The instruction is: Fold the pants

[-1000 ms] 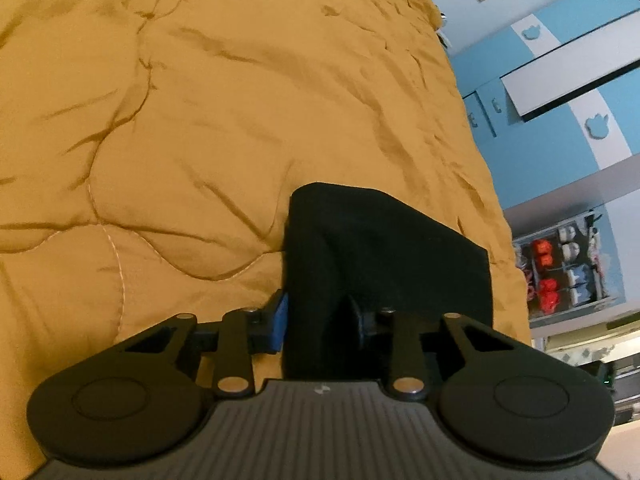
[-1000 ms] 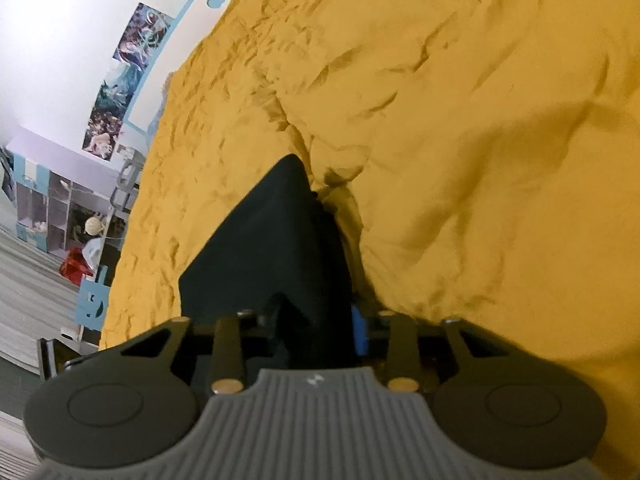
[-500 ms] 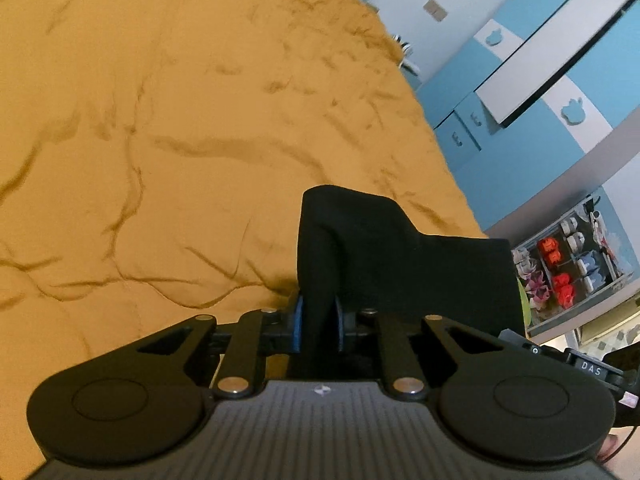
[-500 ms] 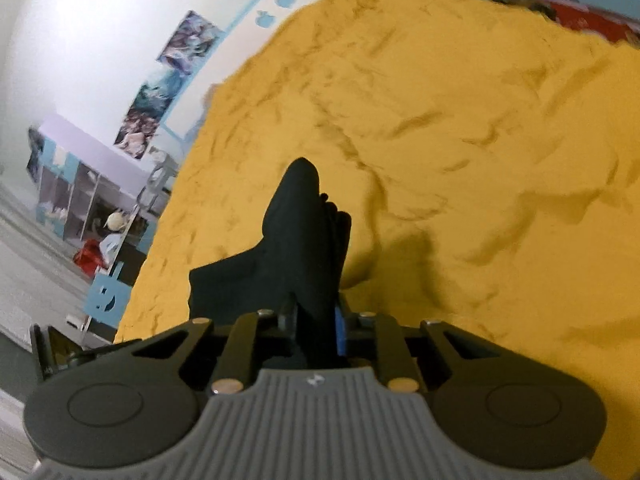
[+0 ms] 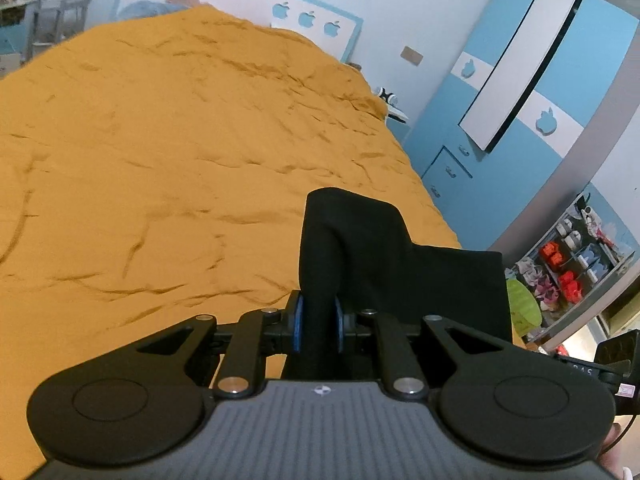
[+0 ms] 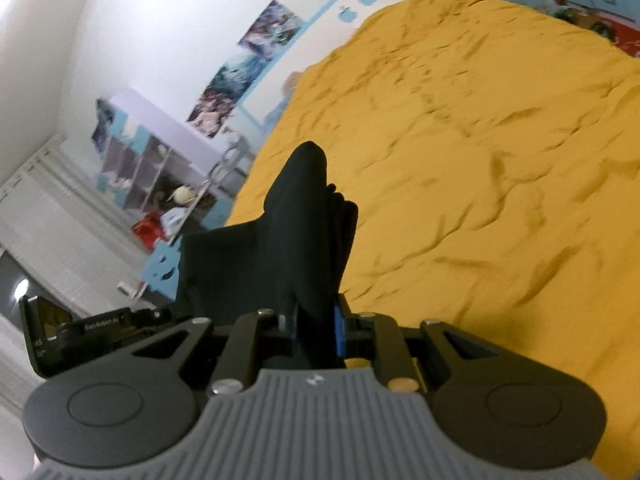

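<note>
We hold the black fabric pants (image 5: 384, 256) in both tools, lifted above the wrinkled mustard-yellow quilted bedspread (image 5: 160, 160). Our left gripper (image 5: 318, 324) is clamped on a bunched fold of the cloth, its blue pads (image 5: 297, 322) pressing either side. Our right gripper (image 6: 316, 326) pinches another gathered fold the same way. The cloth stretches between the two tools. A blue-and-white wardrobe (image 5: 520, 92) stands beyond the bed.

Left tongs (image 5: 318, 326) pinch a fold of black pants (image 5: 384, 256) above the orange bedspread (image 5: 160, 160)
</note>
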